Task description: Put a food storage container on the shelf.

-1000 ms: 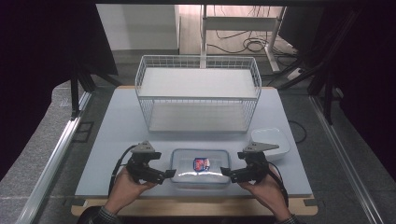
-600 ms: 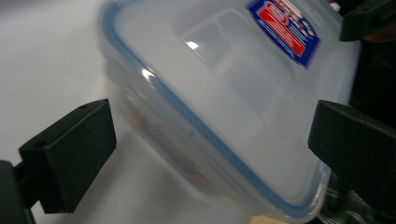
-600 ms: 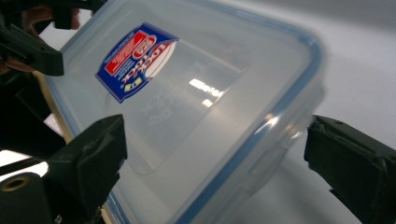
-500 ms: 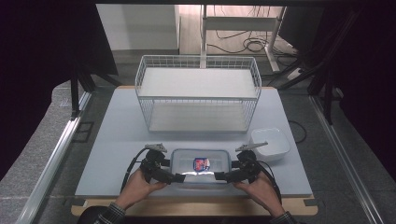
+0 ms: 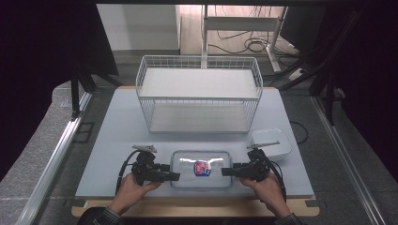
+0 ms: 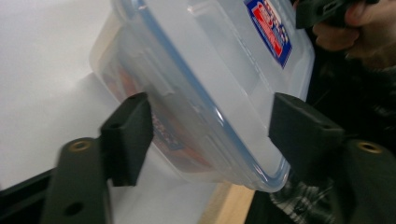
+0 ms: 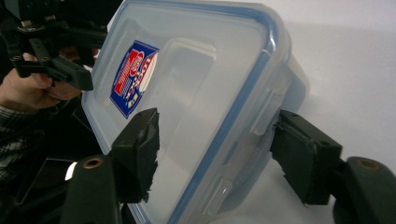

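A clear plastic food box (image 5: 187, 164) with a blue-rimmed lid and a red and blue sticker lies near the table's front edge. My left gripper (image 5: 176, 176) is at its left end and my right gripper (image 5: 225, 172) at its right end, both held level. In the left gripper view the jaws (image 6: 210, 121) have just been closing and straddle the box's end (image 6: 224, 56), pads against its wall and lid rim. The right gripper view shows the same: the jaws (image 7: 217, 140) have just been closing on the box (image 7: 196, 70), one pad on the lid, one on the side.
A white wire basket (image 5: 199, 93) with a shelf stands behind the box at mid table. A small white tub (image 5: 272, 143) sits just behind my right hand. The table's wooden front edge (image 5: 187, 206) runs close under both hands.
Both hands have come inward and down from beside the box onto its two ends. The jaws of both grippers have narrowed around the box.
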Demonstrator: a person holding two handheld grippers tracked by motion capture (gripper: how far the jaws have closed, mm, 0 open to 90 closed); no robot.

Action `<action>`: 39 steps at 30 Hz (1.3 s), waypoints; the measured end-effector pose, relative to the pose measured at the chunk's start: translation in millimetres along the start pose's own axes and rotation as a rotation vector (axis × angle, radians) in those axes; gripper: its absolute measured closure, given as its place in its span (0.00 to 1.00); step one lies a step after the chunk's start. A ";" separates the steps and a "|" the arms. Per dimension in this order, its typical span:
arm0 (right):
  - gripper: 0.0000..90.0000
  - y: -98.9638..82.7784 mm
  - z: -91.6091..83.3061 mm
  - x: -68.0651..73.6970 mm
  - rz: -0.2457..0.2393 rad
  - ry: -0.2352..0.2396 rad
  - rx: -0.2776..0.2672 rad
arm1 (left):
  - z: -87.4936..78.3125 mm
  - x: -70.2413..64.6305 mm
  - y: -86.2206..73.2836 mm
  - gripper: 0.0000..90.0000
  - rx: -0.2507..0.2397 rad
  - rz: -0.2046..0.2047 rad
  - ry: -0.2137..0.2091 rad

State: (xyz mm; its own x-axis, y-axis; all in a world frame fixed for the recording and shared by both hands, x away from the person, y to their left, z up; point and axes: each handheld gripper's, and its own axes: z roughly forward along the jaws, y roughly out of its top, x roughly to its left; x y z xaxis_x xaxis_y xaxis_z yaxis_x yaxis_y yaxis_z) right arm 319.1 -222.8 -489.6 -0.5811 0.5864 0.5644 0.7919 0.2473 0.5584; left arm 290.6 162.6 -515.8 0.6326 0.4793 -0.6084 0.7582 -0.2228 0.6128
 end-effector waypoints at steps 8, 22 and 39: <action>0.31 -4.5 2.9 -2.6 0.025 0.043 0.018 | -3.7 -2.1 -4.6 0.48 -0.026 0.004 -0.012; 0.56 -8.7 -12.5 2.3 0.044 0.034 -0.074 | -9.4 -2.8 -5.5 0.59 -0.097 -0.047 -0.013; 0.57 3.2 -18.6 22.7 -0.112 -0.033 -0.191 | -23.3 -11.2 12.4 0.61 -0.163 0.039 0.057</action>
State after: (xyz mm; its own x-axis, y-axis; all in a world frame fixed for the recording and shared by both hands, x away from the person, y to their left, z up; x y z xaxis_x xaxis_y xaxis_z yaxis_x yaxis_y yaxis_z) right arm 304.9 -223.0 -463.8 -0.6548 0.5889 0.4738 0.6706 0.1635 0.7236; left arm 289.2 174.2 -489.7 0.6476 0.5211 -0.5559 0.6946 -0.1039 0.7119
